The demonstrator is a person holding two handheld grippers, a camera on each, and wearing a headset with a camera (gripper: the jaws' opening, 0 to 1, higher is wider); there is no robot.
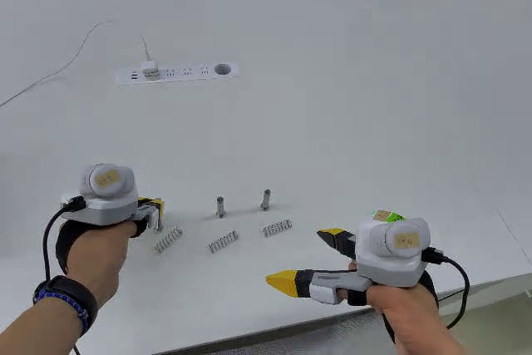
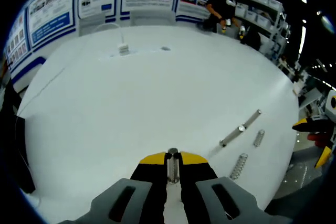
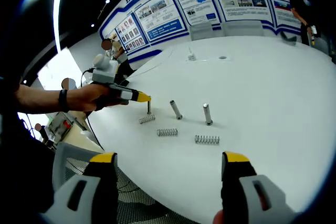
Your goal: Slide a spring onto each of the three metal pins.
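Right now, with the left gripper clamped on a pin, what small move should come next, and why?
Probably lower the open right gripper onto the spring nearest it and close. The left gripper is shut on a pin, all three springs lie loose on the table, and the two standing pins are bare.

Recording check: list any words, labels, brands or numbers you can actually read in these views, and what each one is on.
No text here can be read.
Wall posters: headings and body print, too blurred to read in either gripper view.
Power strip: no legible brand or marking; too small to tell.
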